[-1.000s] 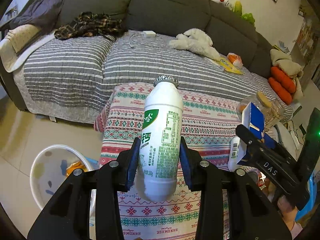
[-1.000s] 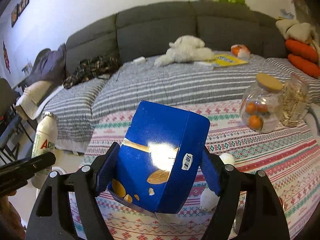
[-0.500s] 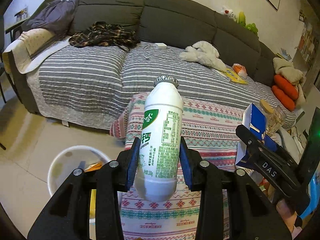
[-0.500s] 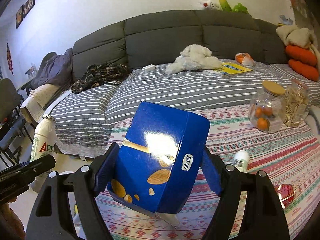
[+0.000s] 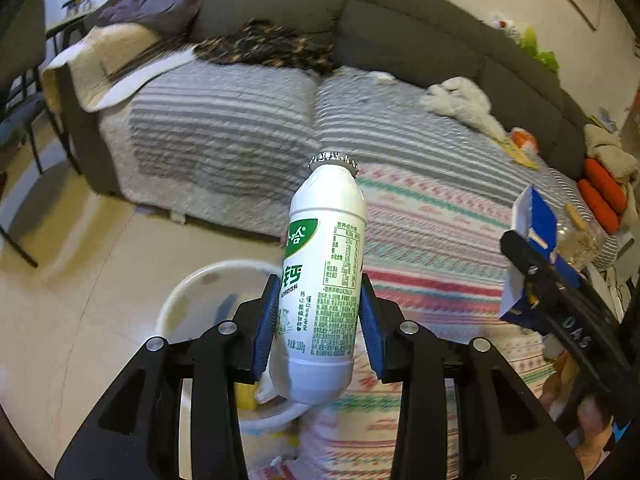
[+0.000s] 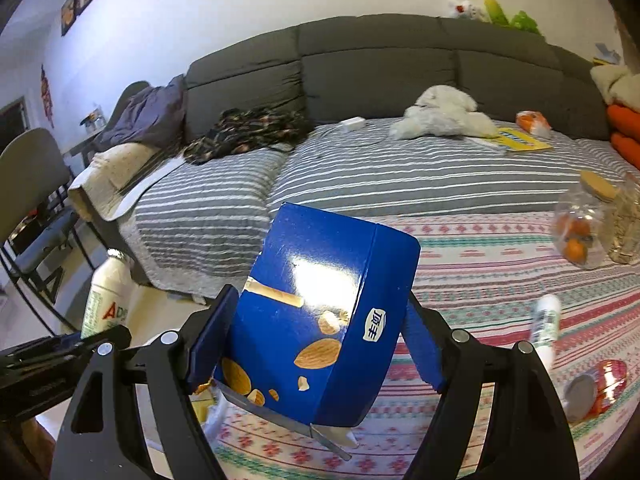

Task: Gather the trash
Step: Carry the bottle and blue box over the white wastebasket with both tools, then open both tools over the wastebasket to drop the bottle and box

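My left gripper (image 5: 318,320) is shut on a white drink bottle (image 5: 324,280) with a green label and foil cap, held upright above the rim of a white trash bin (image 5: 188,292) on the floor. My right gripper (image 6: 316,344) is shut on a blue almond carton (image 6: 320,320), held over the table's left edge. The carton also shows at the right of the left wrist view (image 5: 536,256). The bottle shows at the left of the right wrist view (image 6: 108,292). A small white bottle (image 6: 546,324) and a red can (image 6: 596,384) lie on the patterned tablecloth (image 6: 480,272).
A grey sofa with a striped cover (image 5: 248,132) stands behind the table, with clothes and a white plush toy (image 6: 440,112) on it. Two glass jars (image 6: 592,224) stand at the table's far right. A chair (image 6: 28,184) stands at the left.
Both grippers have moved left with their loads. The left gripper now holds the bottle over the bin's edge, and more floor and bin show beneath it.
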`<state>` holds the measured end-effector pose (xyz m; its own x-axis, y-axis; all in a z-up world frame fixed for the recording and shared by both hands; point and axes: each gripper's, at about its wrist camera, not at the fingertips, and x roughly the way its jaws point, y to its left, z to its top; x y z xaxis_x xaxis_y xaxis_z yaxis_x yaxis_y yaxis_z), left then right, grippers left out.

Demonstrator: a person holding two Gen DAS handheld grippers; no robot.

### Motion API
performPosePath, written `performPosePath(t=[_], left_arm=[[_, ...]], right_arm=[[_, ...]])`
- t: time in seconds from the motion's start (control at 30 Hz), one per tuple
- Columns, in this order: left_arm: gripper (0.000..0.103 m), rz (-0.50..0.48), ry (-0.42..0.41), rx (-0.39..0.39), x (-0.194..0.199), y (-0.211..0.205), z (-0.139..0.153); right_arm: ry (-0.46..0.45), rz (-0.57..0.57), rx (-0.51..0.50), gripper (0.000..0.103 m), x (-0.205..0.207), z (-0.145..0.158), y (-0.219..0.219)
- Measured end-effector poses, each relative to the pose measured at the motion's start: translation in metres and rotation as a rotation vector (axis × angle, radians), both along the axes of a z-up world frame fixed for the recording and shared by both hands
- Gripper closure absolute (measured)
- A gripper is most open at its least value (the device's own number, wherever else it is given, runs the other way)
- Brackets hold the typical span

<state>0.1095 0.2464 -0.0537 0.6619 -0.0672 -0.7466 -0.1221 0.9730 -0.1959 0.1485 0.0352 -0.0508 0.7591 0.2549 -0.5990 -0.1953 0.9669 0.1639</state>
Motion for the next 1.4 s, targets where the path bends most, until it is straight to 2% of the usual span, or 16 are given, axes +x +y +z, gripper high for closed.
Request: performPosePath(t=[0.1, 0.13, 0.17, 0.23, 0.4, 0.63, 0.83, 1.0, 1.07, 1.2, 1.4], left_arm=[[0.066, 0.009, 0.050, -0.024, -0.001, 0.018, -0.010], [0.063, 0.013, 0.066, -0.034, -0.001, 0.023, -0.014], [0.054, 0.025, 0.073, -0.044, -0.002, 0.029, -0.017], [0.043, 0.051, 0.084, -0.059, -0.004, 0.039, -0.020], [0.043, 0.104, 0.056, -0.104, -0.014, 0.065, -0.011], [0.043, 0.263, -0.009, -0.065, -0.030, 0.095, 0.009], [0.041, 0.355, -0.015, -0.102, -0.038, 0.127, 0.015], [0.040, 0.398, -0.024, -0.121, -0.045, 0.139, 0.019], [0.037, 0.414, -0.027, -0.123, -0.047, 0.141, 0.020], [0.031, 0.432, -0.034, -0.102, -0.049, 0.139, 0.023], [0.025, 0.435, -0.057, 0.020, -0.046, 0.116, 0.031]], right_arm=[[0.009, 0.028, 0.000, 0.027, 0.001, -0.005, 0.016], [0.013, 0.037, -0.001, 0.027, 0.001, -0.006, 0.022], [0.016, 0.044, -0.001, 0.027, 0.001, -0.007, 0.027], [0.021, 0.061, 0.000, 0.027, 0.001, -0.010, 0.038], [0.036, 0.100, -0.003, 0.026, 0.000, -0.017, 0.063], [0.055, 0.165, -0.008, 0.026, -0.003, -0.024, 0.099], [0.071, 0.219, -0.010, 0.025, -0.009, -0.028, 0.126], [0.107, 0.245, -0.019, 0.019, -0.010, -0.032, 0.140], [0.114, 0.243, -0.031, 0.013, -0.010, -0.033, 0.141], [0.104, 0.227, -0.038, 0.010, -0.011, -0.028, 0.139], [0.069, 0.139, -0.058, 0.009, -0.006, -0.018, 0.118]])
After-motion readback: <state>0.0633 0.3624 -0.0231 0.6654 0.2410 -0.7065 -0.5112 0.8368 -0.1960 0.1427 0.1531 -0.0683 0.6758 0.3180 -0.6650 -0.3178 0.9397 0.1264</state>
